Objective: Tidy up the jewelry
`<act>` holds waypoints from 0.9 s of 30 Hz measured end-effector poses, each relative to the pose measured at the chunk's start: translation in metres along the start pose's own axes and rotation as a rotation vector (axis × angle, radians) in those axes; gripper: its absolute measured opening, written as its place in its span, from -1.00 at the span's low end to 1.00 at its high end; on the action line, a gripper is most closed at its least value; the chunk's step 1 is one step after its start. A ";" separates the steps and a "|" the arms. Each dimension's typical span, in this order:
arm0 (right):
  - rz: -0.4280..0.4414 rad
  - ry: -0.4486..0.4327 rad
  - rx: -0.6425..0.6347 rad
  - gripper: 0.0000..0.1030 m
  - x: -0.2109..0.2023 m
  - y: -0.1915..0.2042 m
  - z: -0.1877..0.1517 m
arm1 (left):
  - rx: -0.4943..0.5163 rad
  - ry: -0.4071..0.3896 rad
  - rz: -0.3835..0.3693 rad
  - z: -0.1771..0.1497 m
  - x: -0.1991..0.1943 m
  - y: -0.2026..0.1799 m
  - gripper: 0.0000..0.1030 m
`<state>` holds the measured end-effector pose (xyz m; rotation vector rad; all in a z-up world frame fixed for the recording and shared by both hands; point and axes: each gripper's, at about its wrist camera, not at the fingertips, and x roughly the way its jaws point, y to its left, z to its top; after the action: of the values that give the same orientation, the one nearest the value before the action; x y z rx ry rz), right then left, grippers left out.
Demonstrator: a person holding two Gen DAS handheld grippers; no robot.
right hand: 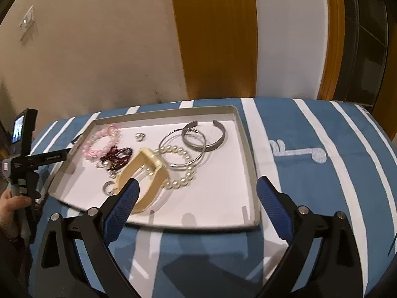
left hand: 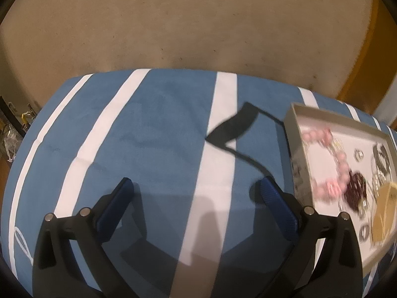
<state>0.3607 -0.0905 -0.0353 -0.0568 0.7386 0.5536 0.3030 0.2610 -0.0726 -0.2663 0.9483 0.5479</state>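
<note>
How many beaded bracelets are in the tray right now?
3. The pink bead bracelet lies at the tray's far left, the dark red bead bracelet just right of it, and the pearl bracelet mid-tray, partly under the cream bangle. Others could be hidden beneath.

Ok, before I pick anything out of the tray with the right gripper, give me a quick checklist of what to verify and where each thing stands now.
1. Right gripper open and holding nothing: ok, fingers spread wide.
2. Left gripper open and out of the tray: ok, it hangs over the striped cloth.
3. Tray flat on the cloth: ok.
4. Cream bangle free to lift: not ok, it lies on the pearl bracelet.
5. Silver hoops separate: not ok, they overlap the silver cuff and the pearls.
6. Dark red beads clear of the pink bracelet: cannot tell, they touch or overlap.
</note>
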 end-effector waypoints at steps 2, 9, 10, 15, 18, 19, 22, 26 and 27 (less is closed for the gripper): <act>0.007 0.000 0.002 0.90 -0.004 0.001 -0.004 | 0.011 -0.002 -0.010 -0.009 -0.007 -0.002 0.97; 0.024 -0.019 0.017 0.96 -0.032 0.000 -0.020 | -0.005 -0.081 -0.044 -0.052 -0.055 -0.007 0.96; 0.023 -0.023 0.019 0.96 -0.036 -0.001 -0.022 | 0.001 -0.100 -0.056 -0.059 -0.064 -0.010 0.96; 0.024 -0.034 0.042 0.97 -0.054 -0.005 -0.030 | 0.036 -0.217 0.028 -0.084 -0.111 -0.034 0.96; 0.029 -0.038 0.049 0.97 -0.060 -0.006 -0.034 | 0.071 -0.276 0.081 -0.098 -0.141 -0.056 0.97; 0.033 -0.040 0.052 0.97 -0.063 -0.006 -0.035 | 0.083 -0.294 0.104 -0.100 -0.147 -0.061 0.97; 0.041 -0.038 0.056 0.97 -0.068 -0.005 -0.038 | 0.129 -0.354 0.171 -0.108 -0.165 -0.079 0.97; 0.047 -0.034 0.052 0.97 -0.071 -0.003 -0.043 | 0.128 -0.334 0.076 -0.111 -0.173 -0.086 0.97; 0.049 -0.030 0.053 0.97 -0.072 -0.003 -0.044 | 0.121 -0.319 0.047 -0.111 -0.174 -0.087 0.97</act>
<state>0.2916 -0.1360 -0.0217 0.0193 0.7266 0.5803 0.1933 0.0823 0.0066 -0.0447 0.6760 0.5542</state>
